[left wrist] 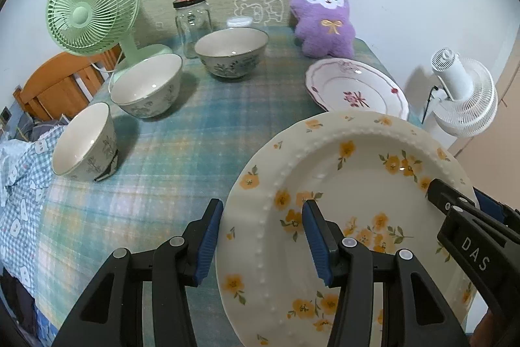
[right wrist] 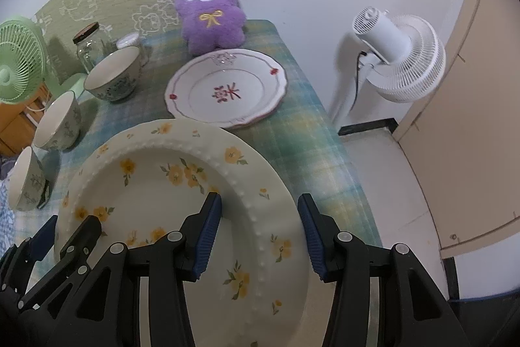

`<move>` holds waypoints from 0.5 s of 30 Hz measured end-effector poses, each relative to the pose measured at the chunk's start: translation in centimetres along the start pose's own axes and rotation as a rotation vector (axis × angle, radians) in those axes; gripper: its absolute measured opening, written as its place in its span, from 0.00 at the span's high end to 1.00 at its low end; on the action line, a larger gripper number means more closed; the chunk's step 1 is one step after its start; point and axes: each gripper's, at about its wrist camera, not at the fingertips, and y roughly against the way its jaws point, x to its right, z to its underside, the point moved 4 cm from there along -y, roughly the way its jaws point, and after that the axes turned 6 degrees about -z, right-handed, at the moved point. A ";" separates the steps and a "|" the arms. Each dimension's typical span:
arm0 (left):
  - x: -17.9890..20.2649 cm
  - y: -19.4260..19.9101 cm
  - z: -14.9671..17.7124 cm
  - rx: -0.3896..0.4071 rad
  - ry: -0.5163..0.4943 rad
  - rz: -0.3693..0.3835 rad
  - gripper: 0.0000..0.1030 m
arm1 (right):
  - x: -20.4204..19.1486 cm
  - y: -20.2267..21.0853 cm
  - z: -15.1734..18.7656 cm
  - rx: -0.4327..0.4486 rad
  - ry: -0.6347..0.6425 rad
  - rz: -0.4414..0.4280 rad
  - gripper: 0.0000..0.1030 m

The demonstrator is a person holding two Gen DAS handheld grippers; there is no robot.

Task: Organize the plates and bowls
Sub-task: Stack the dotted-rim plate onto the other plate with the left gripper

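A cream plate with yellow flowers (left wrist: 328, 171) lies at the table's near right; it also shows in the right wrist view (right wrist: 169, 184). My left gripper (left wrist: 263, 236) is open, its jaws astride the plate's left rim. My right gripper (right wrist: 260, 230) is open, astride the plate's right rim; it shows in the left wrist view (left wrist: 461, 207). A white plate with red flowers (left wrist: 354, 90) lies behind, also in the right wrist view (right wrist: 227, 86). Three floral bowls (left wrist: 86, 142) (left wrist: 148, 85) (left wrist: 232, 52) stand in a row on the left.
A green desk fan (left wrist: 94, 5), a glass jar (left wrist: 191, 21) and a purple plush toy (left wrist: 323, 18) stand at the back of the plaid tablecloth (left wrist: 195, 126). A white floor fan (right wrist: 396, 54) stands right of the table. Checked fabric (left wrist: 22, 171) lies at the left edge.
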 end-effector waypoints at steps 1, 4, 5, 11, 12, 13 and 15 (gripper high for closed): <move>0.1 0.0 0.2 -0.002 -0.001 0.003 0.51 | 0.2 0.1 0.2 -0.002 -0.003 0.003 0.49; 0.7 0.2 0.7 -0.007 -0.008 0.012 0.51 | 1.0 0.1 0.9 -0.009 -0.014 0.010 0.49; 0.9 0.3 0.9 -0.008 -0.010 0.015 0.51 | 1.2 0.2 1.0 -0.010 -0.020 0.010 0.49; 1.8 0.5 2.1 -0.016 -0.029 0.027 0.51 | 2.5 0.6 2.4 -0.012 -0.043 0.021 0.49; 2.0 0.6 2.3 -0.016 -0.032 0.030 0.51 | 2.8 0.7 2.7 -0.012 -0.047 0.024 0.49; 2.2 0.7 2.5 -0.016 -0.036 0.031 0.51 | 3.0 0.8 3.0 -0.013 -0.049 0.027 0.49; 2.6 0.7 2.9 -0.016 -0.044 0.030 0.51 | 3.5 0.8 3.5 -0.017 -0.054 0.030 0.49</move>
